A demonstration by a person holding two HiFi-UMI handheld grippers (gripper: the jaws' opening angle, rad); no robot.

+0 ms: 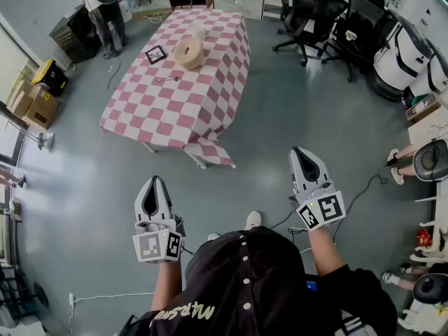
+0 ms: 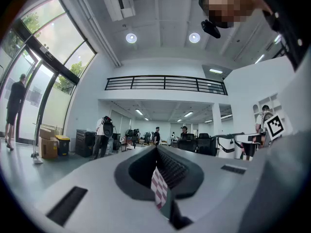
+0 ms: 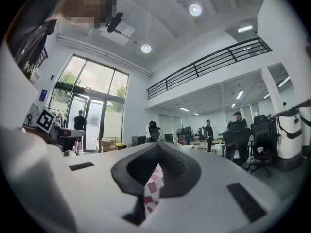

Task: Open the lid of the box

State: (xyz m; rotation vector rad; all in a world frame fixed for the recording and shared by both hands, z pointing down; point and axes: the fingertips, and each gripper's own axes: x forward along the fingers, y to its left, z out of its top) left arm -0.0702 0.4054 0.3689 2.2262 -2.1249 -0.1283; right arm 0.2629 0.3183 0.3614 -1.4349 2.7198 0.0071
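A person in a black shirt (image 1: 259, 285) stands on a grey floor (image 1: 294, 110), one white shoe (image 1: 253, 220) showing. The left gripper (image 1: 154, 187) and right gripper (image 1: 302, 158) are held out level, side by side and well apart, each with its jaws drawn to a point, nothing in them. Well ahead is a table (image 1: 175, 107) under a pink-and-white checked cloth. A round beige box (image 1: 188, 52) sits at its far end, a black marker card (image 1: 155, 54) just left of it. Black chairs (image 1: 311, 12) stand to the right, cardboard boxes (image 1: 31, 102) to the left
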